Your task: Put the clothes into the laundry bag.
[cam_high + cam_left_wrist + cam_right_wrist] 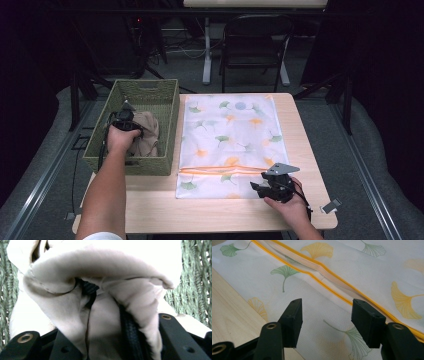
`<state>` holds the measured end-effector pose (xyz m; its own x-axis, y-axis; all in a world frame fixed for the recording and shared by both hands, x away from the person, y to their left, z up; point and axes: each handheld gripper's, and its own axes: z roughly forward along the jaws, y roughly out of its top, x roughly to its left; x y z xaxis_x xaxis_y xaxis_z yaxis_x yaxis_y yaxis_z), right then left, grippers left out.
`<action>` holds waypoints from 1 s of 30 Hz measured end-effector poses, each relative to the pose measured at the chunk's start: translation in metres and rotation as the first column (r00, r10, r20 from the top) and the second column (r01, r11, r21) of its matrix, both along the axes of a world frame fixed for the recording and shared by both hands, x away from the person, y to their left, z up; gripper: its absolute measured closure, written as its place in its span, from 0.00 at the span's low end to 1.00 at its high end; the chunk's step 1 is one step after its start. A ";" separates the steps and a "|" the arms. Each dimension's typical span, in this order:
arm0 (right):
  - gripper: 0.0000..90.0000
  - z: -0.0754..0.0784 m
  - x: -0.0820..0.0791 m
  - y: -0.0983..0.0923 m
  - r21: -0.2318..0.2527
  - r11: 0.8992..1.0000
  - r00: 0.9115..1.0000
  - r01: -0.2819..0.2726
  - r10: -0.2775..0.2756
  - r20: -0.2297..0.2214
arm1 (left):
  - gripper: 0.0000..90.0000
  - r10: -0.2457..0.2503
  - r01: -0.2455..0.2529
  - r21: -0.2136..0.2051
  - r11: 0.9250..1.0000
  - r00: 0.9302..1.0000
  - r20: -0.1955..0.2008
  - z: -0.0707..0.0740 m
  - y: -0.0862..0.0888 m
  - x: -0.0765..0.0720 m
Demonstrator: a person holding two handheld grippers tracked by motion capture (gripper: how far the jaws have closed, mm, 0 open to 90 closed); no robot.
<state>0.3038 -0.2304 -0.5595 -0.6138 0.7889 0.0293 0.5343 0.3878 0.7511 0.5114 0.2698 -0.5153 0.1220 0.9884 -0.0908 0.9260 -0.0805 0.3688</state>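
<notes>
A: What is the left tool point(125, 118) doing?
B: It is reaching down into the green woven basket point(169, 107), and its jaws are clenching a fold of the beige cloth point(100, 290). In the left gripper view the cloth is bunching up between the two black jaws, with a dark strap point(128, 331) running through it.

A: And the right tool point(261, 187)?
B: Its jaws are standing apart, gripping nothing. They are hovering just over the near part of the white mesh bag point(227, 135), the one with green and yellow leaf prints, close beside its orange zipper point(324, 286).

A: Where are these things lying?
B: The bag is lying flat on the middle of the wooden tabletop point(215, 212). The basket is sitting at the left edge, just beside the bag, and the cloth is resting inside it
</notes>
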 end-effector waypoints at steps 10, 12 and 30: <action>0.47 -0.001 0.002 0.001 0.010 1.000 1.000 -0.004 0.004 -0.004 | 0.67 0.013 -0.011 -0.031 0.999 0.999 0.050 0.019 0.003 -0.004; 0.47 -0.001 0.003 0.001 0.009 1.000 1.000 -0.002 0.002 -0.003 | 0.67 0.002 -0.001 -0.022 1.000 0.998 0.069 0.026 0.003 -0.005; 0.55 0.005 -0.002 0.003 -0.028 0.995 0.993 -0.094 0.095 0.062 | 0.67 0.013 -0.003 -0.058 0.998 0.986 0.169 0.096 0.008 -0.021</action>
